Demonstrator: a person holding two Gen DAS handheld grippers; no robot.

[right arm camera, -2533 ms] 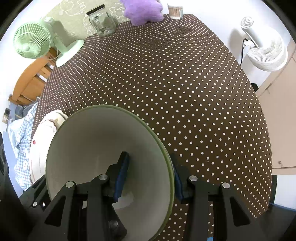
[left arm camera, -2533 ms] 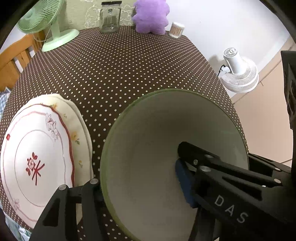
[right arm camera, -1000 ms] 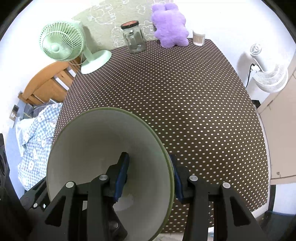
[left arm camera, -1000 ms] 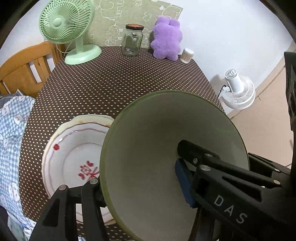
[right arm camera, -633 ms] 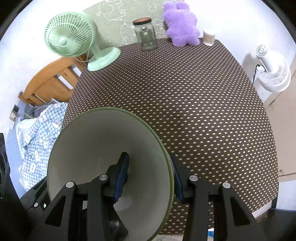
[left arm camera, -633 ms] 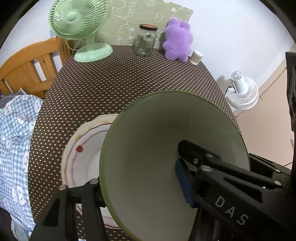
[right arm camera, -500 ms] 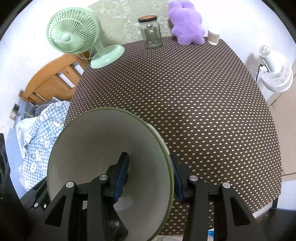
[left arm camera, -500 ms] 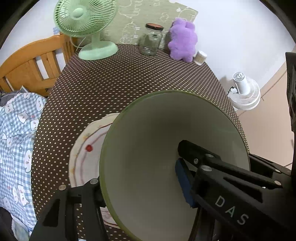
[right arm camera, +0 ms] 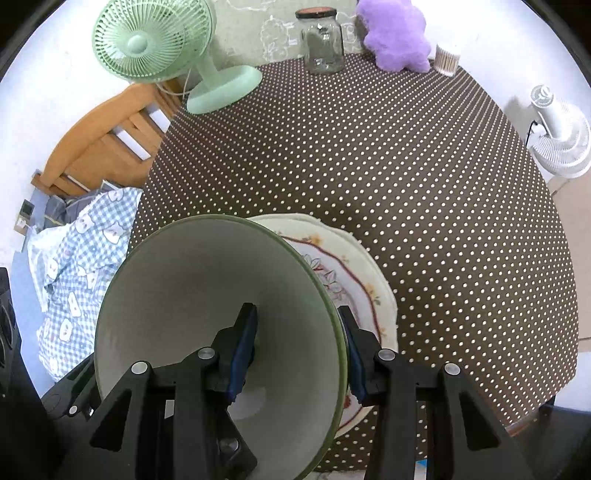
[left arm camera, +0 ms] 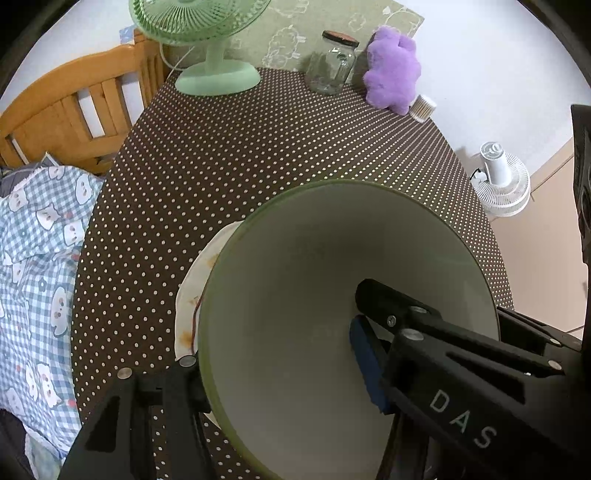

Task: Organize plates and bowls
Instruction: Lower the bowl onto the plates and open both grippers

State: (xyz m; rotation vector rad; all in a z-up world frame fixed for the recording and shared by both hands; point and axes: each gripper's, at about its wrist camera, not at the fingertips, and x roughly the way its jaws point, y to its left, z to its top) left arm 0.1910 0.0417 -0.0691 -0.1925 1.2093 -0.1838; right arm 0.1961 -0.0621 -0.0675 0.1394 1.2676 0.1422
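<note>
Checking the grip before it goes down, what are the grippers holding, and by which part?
Both hold the green bowl by its rim, left gripper and right gripper on opposite sides.

Left wrist view: looks forward and down along its jaws, very near the bowl (left arm camera: pixel 295 314) filling the lower right of the frame.
Right wrist view: same facing, bowl (right arm camera: pixel 207 295) close at lower left.
Shared: dotted surface (left arm camera: pixel 240 155) (right arm camera: pixel 406 166), green fan (left arm camera: pixel 210 44) (right arm camera: pixel 155 40), jar (left arm camera: pixel 332 62) (right arm camera: pixel 321 40), purple plush (left arm camera: pixel 393 70) (right arm camera: pixel 397 33), plates (left arm camera: pixel 188 295) (right arm camera: pixel 354 273).
</note>
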